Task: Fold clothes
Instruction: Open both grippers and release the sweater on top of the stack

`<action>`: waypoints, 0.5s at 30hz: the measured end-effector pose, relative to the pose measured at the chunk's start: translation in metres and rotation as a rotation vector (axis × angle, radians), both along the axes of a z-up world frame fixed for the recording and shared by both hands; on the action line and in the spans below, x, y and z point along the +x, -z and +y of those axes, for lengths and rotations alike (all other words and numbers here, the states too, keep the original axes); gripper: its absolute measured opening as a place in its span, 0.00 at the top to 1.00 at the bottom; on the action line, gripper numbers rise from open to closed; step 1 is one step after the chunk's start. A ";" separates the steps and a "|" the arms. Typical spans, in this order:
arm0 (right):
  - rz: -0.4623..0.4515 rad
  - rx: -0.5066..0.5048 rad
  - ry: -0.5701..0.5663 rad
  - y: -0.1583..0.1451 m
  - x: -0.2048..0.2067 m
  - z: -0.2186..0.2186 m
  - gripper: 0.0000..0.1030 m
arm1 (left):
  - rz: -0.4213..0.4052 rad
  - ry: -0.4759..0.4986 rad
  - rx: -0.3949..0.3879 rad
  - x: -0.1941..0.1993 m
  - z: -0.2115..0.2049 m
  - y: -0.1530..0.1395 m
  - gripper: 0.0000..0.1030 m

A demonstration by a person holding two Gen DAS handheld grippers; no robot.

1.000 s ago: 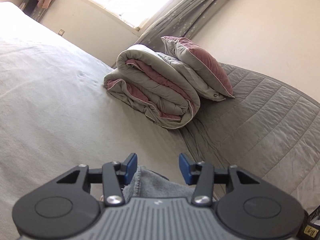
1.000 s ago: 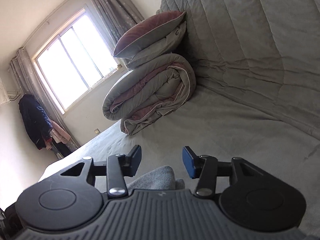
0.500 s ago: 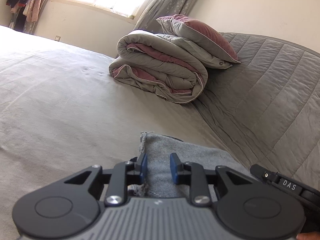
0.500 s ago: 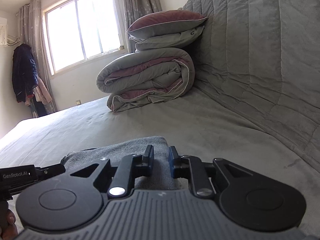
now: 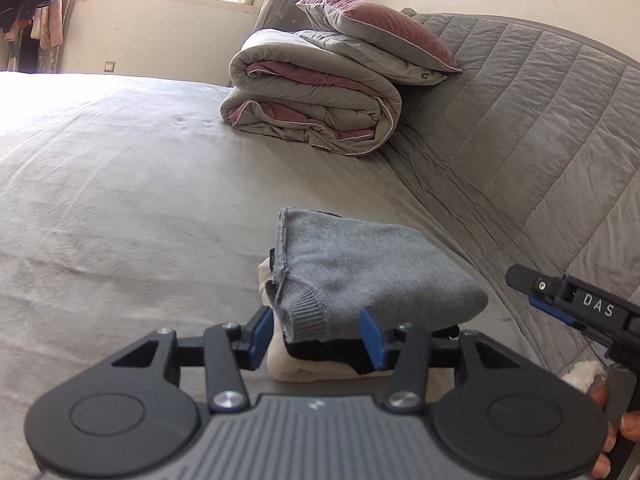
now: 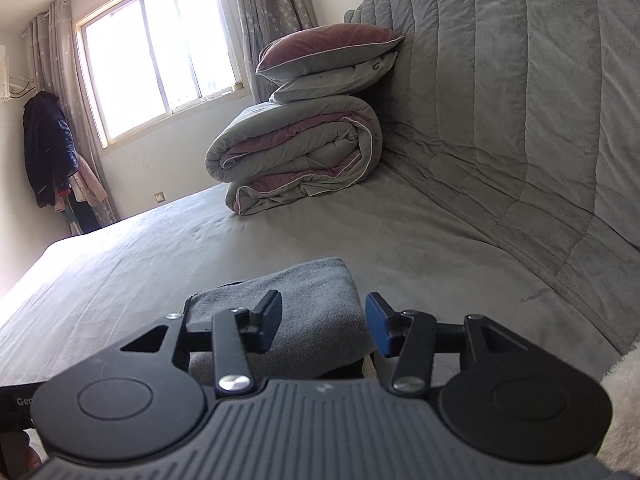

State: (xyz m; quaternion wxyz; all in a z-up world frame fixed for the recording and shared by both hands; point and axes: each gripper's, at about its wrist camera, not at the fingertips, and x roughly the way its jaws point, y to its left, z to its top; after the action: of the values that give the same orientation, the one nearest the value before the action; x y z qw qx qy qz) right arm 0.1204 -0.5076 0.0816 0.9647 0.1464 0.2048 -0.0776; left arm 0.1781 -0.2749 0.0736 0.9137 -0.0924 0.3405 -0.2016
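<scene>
Now the grey sweater [image 5: 360, 276] has been released onto the folded pile [image 5: 320, 368], beside the rolled duvet [image 5: 312, 108]; both grippers' fingers [image 5: 370, 336], just opened, are left half-spread and empty, so this fold is judged finished.

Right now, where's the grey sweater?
Folded grey sweater tops a small clothes pile on the bed, just ahead of both grippers, near the quilted headboard.

Both grippers have let go — the left gripper [image 5: 318, 330] and right gripper [image 6: 322, 322] have just spread their jaws and drawn back from the grey sweater [image 5: 360, 272], which now lies folded atop the small pile, pads clear of it.
</scene>
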 end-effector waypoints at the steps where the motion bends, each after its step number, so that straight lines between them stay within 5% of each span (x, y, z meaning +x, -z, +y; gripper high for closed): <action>1: 0.003 -0.002 -0.001 -0.003 -0.004 0.004 0.47 | 0.003 0.004 0.014 -0.006 0.001 -0.003 0.50; 8: 0.037 0.008 0.016 -0.018 -0.032 0.025 0.40 | 0.038 0.050 0.051 -0.039 0.011 -0.022 0.42; 13: 0.062 0.111 0.077 -0.017 -0.071 0.036 0.29 | 0.027 0.066 0.084 -0.068 0.020 -0.033 0.11; 15: 0.062 0.163 0.088 -0.014 -0.086 0.041 0.13 | 0.006 0.061 0.111 -0.081 0.023 -0.033 0.02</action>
State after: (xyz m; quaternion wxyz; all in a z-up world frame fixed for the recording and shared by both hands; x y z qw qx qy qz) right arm 0.0339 -0.4665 0.0951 0.9385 0.2306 0.2334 -0.1074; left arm 0.0973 -0.2524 0.1068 0.9099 -0.0316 0.3566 -0.2095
